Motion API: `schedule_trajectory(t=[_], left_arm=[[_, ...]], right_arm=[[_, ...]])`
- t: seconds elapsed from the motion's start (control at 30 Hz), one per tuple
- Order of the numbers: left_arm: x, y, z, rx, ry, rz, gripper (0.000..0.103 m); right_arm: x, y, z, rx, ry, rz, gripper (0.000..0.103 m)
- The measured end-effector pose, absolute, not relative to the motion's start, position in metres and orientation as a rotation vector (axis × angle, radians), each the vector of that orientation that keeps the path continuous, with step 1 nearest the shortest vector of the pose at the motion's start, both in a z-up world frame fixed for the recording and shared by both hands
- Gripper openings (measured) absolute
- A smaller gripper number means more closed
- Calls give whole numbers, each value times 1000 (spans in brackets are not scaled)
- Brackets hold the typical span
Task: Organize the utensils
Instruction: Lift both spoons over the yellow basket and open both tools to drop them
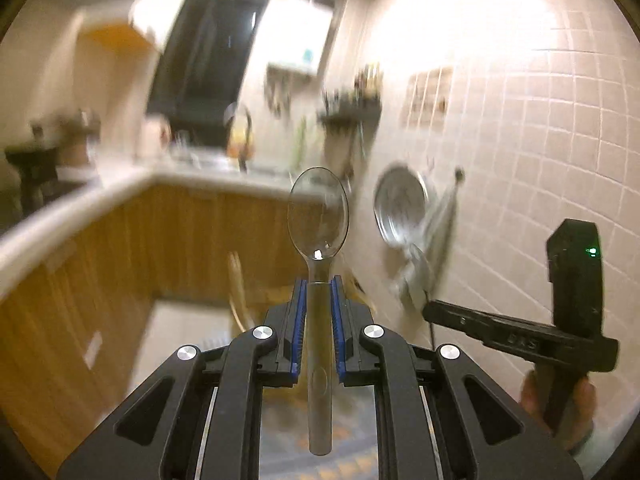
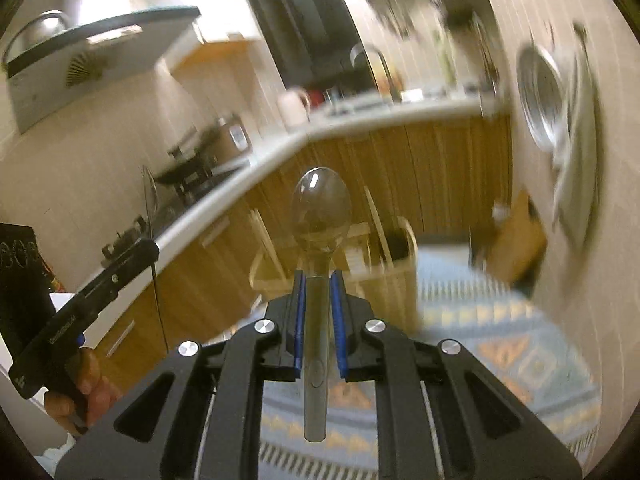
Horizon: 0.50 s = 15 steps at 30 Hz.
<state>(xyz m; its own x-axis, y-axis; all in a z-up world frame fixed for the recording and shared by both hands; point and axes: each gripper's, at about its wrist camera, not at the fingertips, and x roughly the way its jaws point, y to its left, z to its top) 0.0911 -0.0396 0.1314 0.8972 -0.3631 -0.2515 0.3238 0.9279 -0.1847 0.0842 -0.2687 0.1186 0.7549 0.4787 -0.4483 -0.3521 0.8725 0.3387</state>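
- The left hand-held gripper (image 1: pixel 319 280) pinches a clear plastic spoon (image 1: pixel 319 216) by the handle, its blue pads (image 1: pixel 298 320) pressed against either side of the stem.
- That spoon's long axis runs straight along the fingers: the bowl points forward, away from the camera and past the fingertips, and the handle end trails back between the jaws. The hollow of the bowl faces the camera.
- The right hand-held gripper (image 2: pixel 318 280) is likewise clamped on a second clear plastic spoon (image 2: pixel 321 210), gripped at the stem just behind the bowl.
- This second spoon also lies in line with the fingers, bowl forward, handle end back toward the camera.
- Both spoons are held up in the air, touching no surface; a light worktop (image 1: pixel 120 188) over wooden cabinet fronts (image 1: pixel 192 236) runs along the far side, its corner behind the spoons.
- A metal pan (image 1: pixel 400 208) hangs on the tiled wall (image 1: pixel 540 140) to the right.
- A patterned rug (image 2: pixel 500 340) covers the floor below.
- The surroundings are blurred.
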Motion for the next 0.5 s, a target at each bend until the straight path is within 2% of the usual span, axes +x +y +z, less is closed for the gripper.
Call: schedule_trajectory(t=[0.2,0.5], left_arm=[[107,-41,142,-159,150,-335,10],[178,-43,112,-212,154,-311,10]], right_arm=[[100,-252,134,175,388,413,11],[144,-251,117,140,256,316,11]])
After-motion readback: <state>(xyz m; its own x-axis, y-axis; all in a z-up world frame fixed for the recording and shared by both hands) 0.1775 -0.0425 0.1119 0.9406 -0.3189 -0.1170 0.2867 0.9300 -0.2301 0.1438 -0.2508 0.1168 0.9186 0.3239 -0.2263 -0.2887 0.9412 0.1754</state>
